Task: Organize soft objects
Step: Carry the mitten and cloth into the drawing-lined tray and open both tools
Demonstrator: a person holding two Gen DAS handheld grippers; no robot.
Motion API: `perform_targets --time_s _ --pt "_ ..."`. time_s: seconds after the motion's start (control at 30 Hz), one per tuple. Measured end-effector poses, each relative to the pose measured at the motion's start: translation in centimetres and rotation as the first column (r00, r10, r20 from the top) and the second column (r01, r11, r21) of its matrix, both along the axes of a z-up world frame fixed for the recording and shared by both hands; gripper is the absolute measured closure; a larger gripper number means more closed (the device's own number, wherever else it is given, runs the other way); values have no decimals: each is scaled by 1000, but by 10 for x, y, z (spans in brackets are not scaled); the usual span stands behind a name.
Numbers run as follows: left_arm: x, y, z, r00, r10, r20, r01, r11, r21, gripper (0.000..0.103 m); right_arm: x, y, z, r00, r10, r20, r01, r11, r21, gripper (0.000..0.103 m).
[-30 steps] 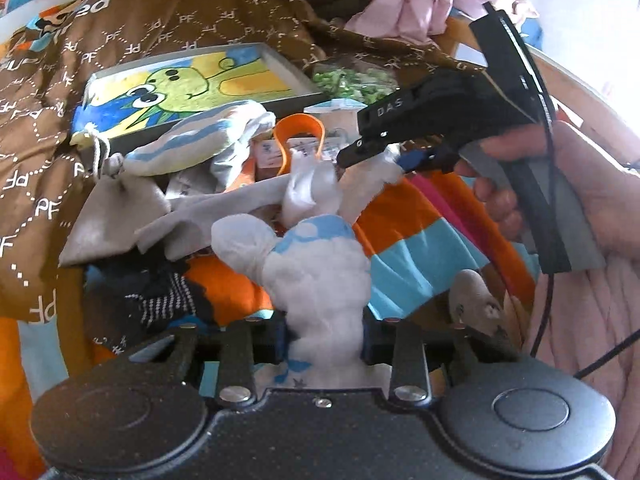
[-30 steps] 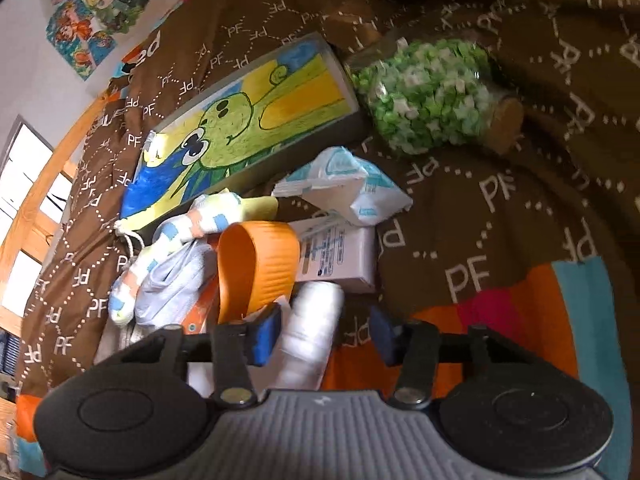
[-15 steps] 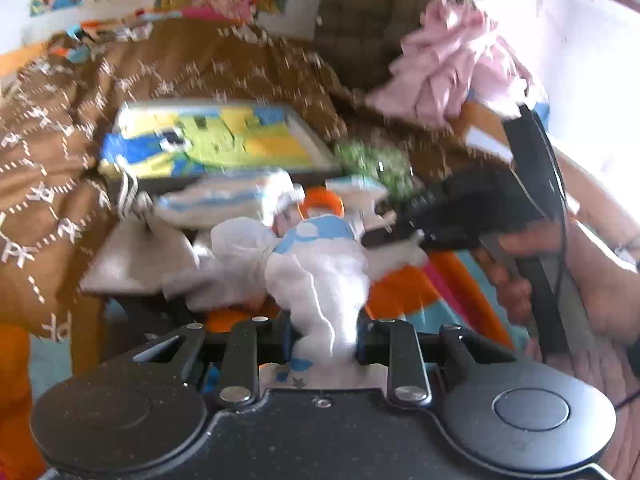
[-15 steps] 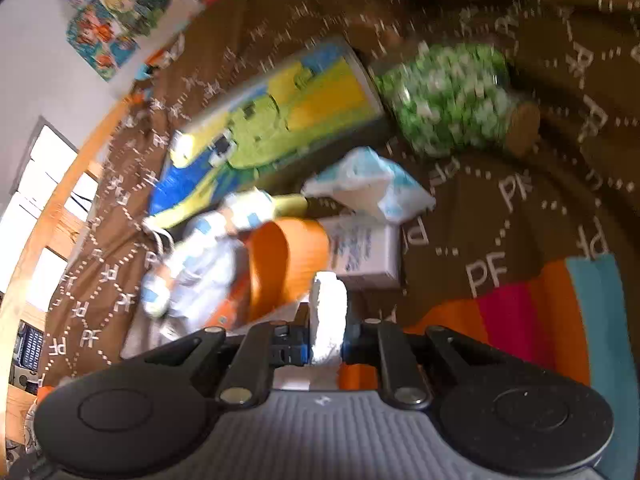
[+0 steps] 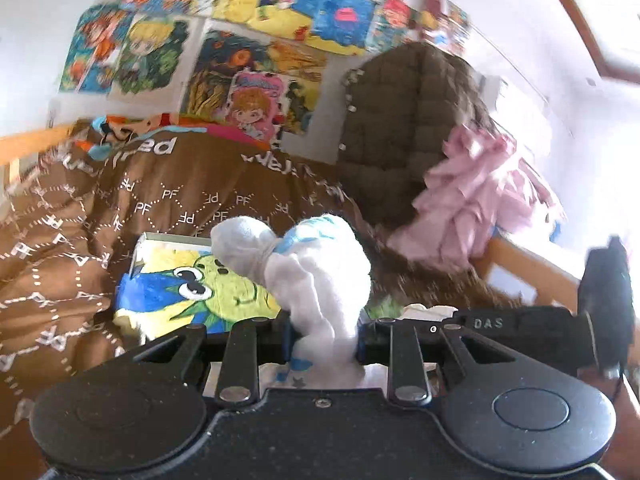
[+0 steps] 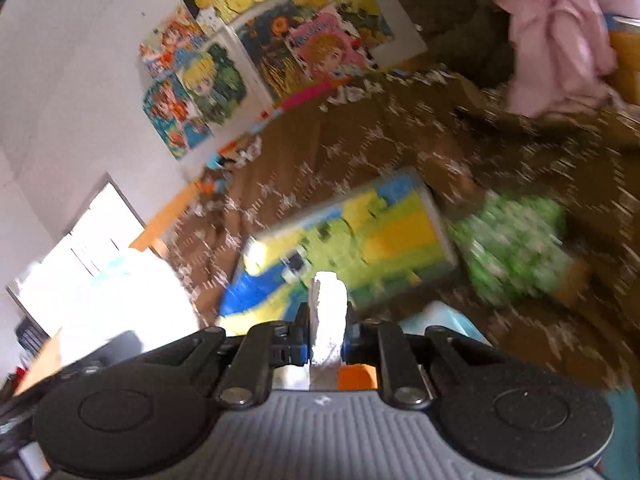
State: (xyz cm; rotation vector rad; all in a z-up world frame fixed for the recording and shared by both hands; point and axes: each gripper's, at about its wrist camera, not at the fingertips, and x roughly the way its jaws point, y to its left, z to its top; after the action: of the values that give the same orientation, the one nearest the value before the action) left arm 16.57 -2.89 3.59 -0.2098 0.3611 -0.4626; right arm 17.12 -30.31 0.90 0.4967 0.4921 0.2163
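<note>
On the bed, at the left of the left wrist view, a brown blanket printed with "PF" lay rumpled beneath a cartoon picture box showing a green, wide-eyed figure on yellow and blue. At centre, the left tool was clamped on a white sock with pale blue trim, which rose bunched above the blue pads and overlapped the box in the picture. Above it, cartoon posters covered the wall; to the right a brown quilted jacket hung beside a pink garment, and the black body of the other tool, marked "DAS", crossed the lower right edge. In the blurred right wrist view, a bright window stood at left; at centre, the right tool was clamped on a narrow white strip of fabric, in front of the same box; a green speckled container lay just to its right on the blanket.
</note>
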Motion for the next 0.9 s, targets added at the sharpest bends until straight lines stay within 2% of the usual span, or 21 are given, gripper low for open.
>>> perform_targets --time_s 0.07,0.17,0.27,0.4,0.53,0.67,0.9 --pt "32 5 0 999 47 -20 -48 998 -48 73 27 7 4 999 17 32 -18 1000 12 87" --pt "77 17 -7 993 109 -36 -112 990 -81 73 71 15 0 997 44 66 -47 998 51 87" --pt "120 33 -23 983 167 -76 -175 977 -118 73 114 27 -13 996 69 49 -72 995 63 87" --pt "163 53 -53 965 214 -149 -234 964 -126 73 156 42 -33 994 104 14 -105 993 54 87" --pt "194 66 -77 954 228 -196 -255 959 -122 74 177 54 -50 991 133 -24 -131 989 65 87" --pt "211 80 -105 923 252 -291 -314 931 -188 73 190 63 -67 988 139 -73 -134 988 79 87" --pt "224 83 -131 903 279 -328 -349 919 -180 73 196 68 -79 987 109 -118 -103 993 51 87"
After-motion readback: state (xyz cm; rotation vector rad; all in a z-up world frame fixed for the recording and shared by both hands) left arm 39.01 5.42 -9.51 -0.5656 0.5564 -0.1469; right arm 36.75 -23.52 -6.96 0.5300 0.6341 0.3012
